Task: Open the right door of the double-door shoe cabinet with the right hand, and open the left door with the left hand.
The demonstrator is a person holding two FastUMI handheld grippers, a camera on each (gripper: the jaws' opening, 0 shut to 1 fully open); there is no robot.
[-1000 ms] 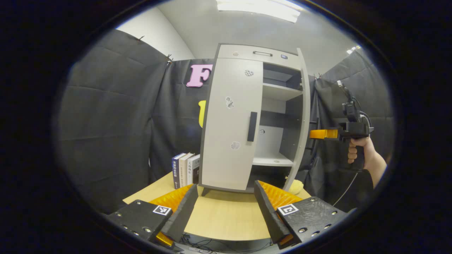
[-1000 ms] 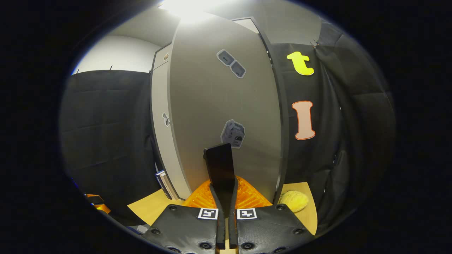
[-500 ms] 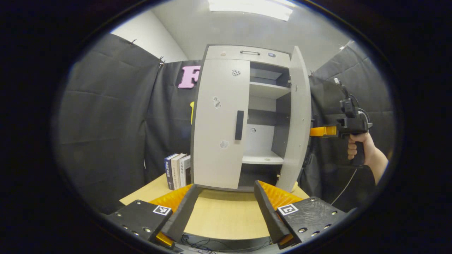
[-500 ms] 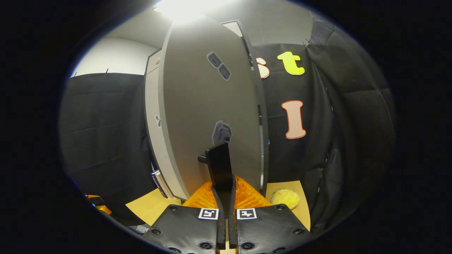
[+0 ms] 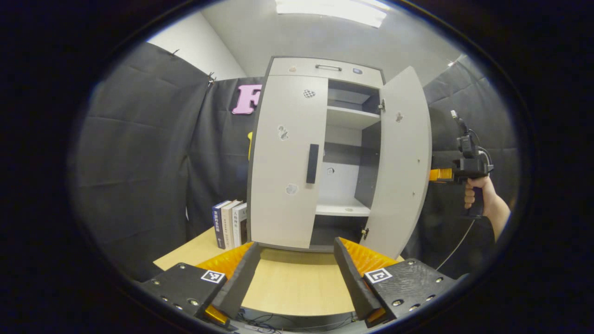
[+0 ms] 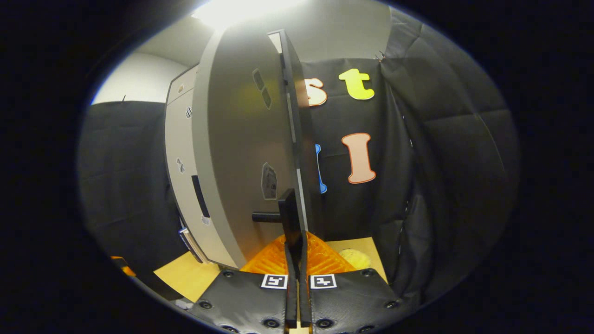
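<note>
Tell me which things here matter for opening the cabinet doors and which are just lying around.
For the job:
right door, open, its handle gripped by the right gripper
left door, shut, with its handle
left gripper, open, back from the cabinet

Lying about:
books beside the cabinet
yellow lump on the table

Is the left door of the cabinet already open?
No, the left door lies flat against the cabinet, while the right door stands open.

The left tool [image 5: 294, 273] is held low with its fingers spread wide apart, gripping nothing. The right tool [image 6: 297, 260] has its fingers pressed close together on the door handle [image 6: 290, 218]. A hand [image 5: 475, 195] grips its pistol grip.
</note>
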